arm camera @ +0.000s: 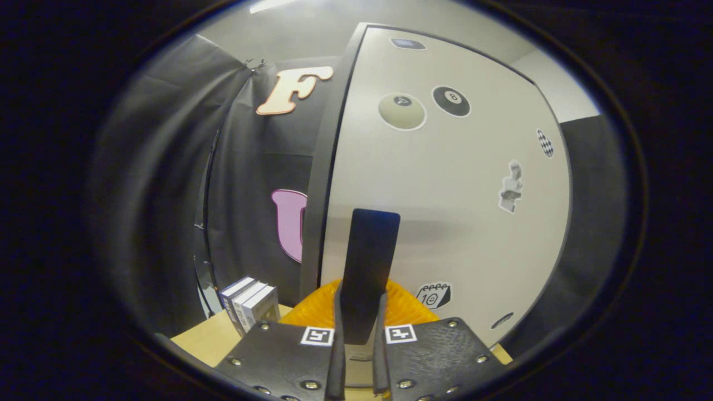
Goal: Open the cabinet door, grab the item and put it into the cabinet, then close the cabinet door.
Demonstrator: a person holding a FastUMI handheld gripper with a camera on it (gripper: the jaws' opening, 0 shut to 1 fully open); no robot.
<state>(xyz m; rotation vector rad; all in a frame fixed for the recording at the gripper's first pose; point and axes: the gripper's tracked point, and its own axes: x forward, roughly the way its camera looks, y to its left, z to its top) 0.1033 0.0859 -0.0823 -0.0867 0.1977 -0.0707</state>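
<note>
Straight ahead at twelve o'clock: cabinet door [445, 195] closed | gripper [359, 334] clamped narrow on flat dark slab [369, 262], held upright, likely for shelving | books [250, 305] at ten o'clock.

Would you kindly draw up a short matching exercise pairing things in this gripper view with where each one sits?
Things:
1. black handle
2. orange ribbed item
3. small boxes
4. eight-ball sticker

Places:
A. on the wooden table, beside the cabinet
B. high on the cabinet door
C. between the fingers of the tool
D. just ahead of the fingers, at the foot of the door

Pairs: 1-C, 2-D, 3-A, 4-B
</note>
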